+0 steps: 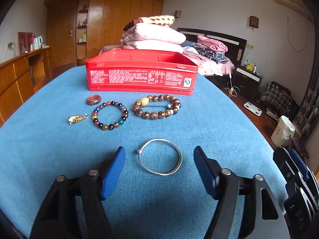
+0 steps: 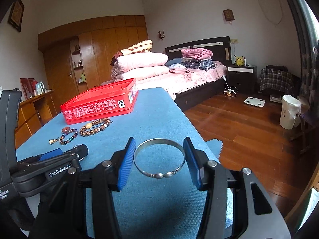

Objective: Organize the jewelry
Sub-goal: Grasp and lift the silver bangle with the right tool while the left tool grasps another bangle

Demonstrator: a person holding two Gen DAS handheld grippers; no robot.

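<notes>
blue cloth (image 1: 209,119): i see it spread over the whole work surface, with every piece of jewelry lying on it.
red tin (image 1: 141,73): open, lidless, at the far end of the cloth; i take it as the place the pieces are meant to go.
left gripper (image 1: 159,171): jaws stand partly apart, pads clear of anything, pointing down toward the cloth.
right gripper (image 2: 158,157): its blue pads are clamped on the sides of a second silver bangle (image 2: 159,159), held up off the cloth with the knotted clasp toward the camera.
wooden bead bracelet (image 1: 157,107): lies just in front of the tin, right of the other small pieces.
silver bangle (image 1: 160,156): lies flat on the cloth between my left gripper's two pads, touching neither; its open ends sit at the left side of the ring, its slightly longer span running near to far.
key relation: the flat bangle is straight ahead of the left jaws and centred in the gap, so my guess is a squeeze across its width takes it; the left hand is the nearer one, the right being occupied.
coloured bead bracelet (image 1: 110,116): left of the wooden one, well beyond the bangle.
gold pendant (image 1: 77,119): furthest left, beside the coloured beads.
reddish ring (image 1: 93,100): smallest, just short of the tin's left corner.
</notes>
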